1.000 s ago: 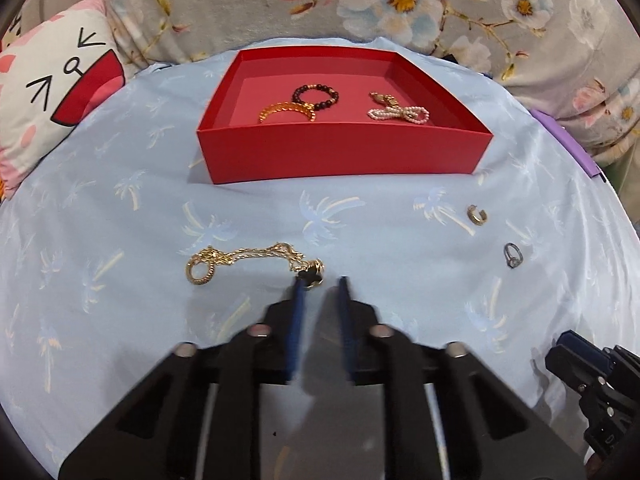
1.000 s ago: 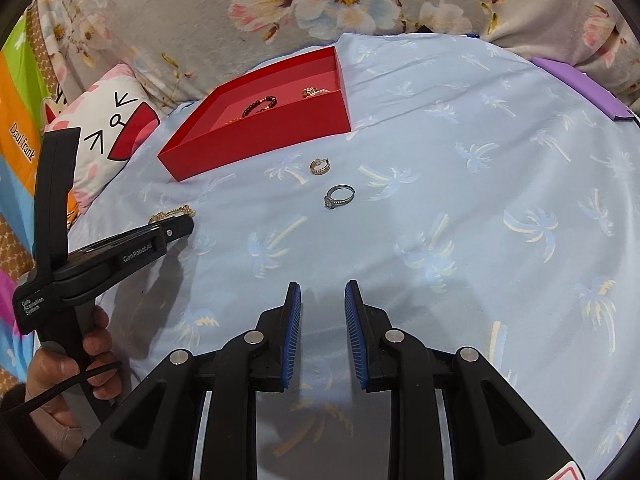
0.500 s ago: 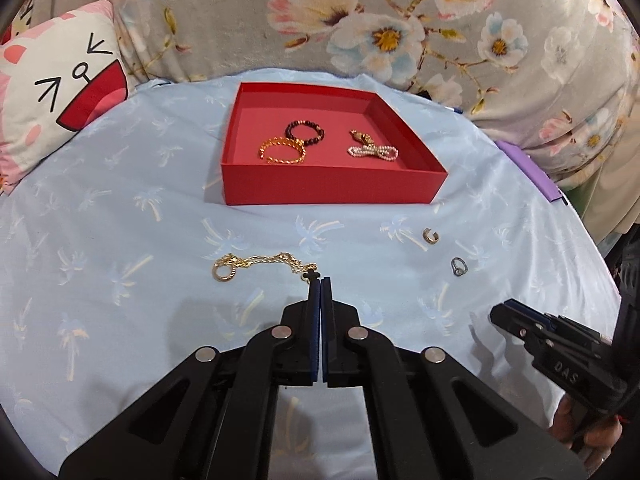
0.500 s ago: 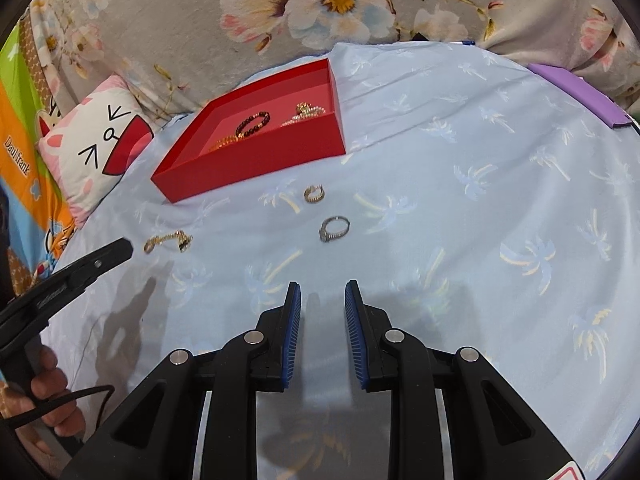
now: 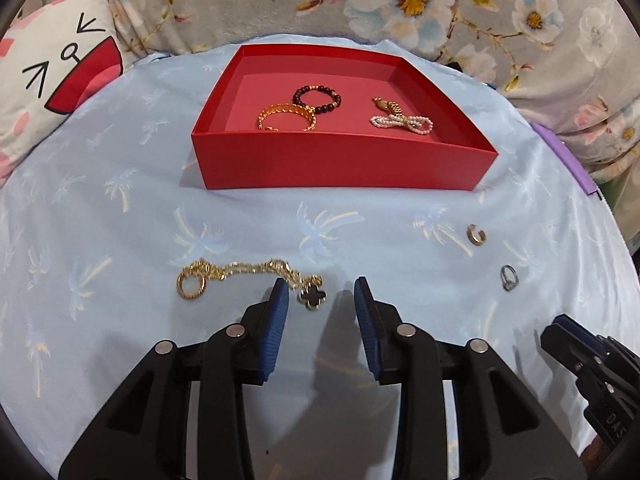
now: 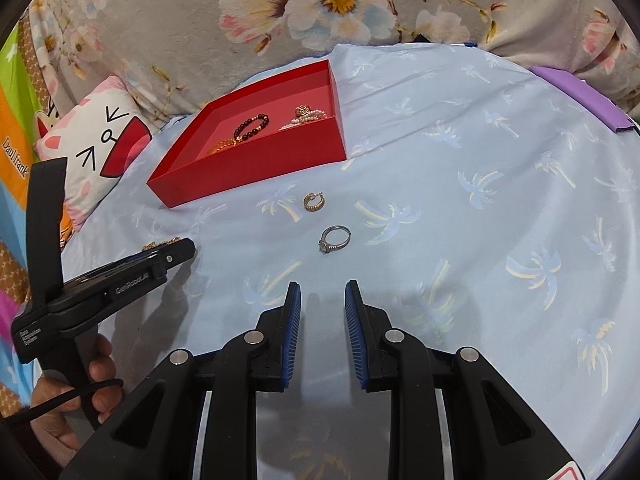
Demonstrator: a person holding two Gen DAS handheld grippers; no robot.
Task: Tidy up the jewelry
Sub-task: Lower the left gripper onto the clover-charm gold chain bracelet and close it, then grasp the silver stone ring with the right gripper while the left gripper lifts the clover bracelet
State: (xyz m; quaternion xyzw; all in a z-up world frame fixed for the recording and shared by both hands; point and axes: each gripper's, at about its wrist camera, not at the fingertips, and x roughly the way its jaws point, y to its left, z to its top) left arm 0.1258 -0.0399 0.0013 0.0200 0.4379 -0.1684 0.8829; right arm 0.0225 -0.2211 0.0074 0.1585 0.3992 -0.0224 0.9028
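Note:
A red tray holds a gold bangle, a dark bead bracelet and a pearl piece. A gold chain bracelet with a black clover charm lies on the blue cloth. My left gripper is open, the charm between its fingers, low over the cloth. A gold ring and a silver ring lie to the right. My right gripper is open and empty, just short of the silver ring; the gold ring and tray lie beyond.
A cat-face pillow sits at the left, floral fabric behind the tray. A purple strip lies at the cloth's right edge. The left gripper body shows in the right wrist view; the right gripper tip shows at lower right.
My left gripper was shut near the clover charm half a second ago; now it is open and lower, around the charm. The chain still lies on the cloth. My right gripper stays open.

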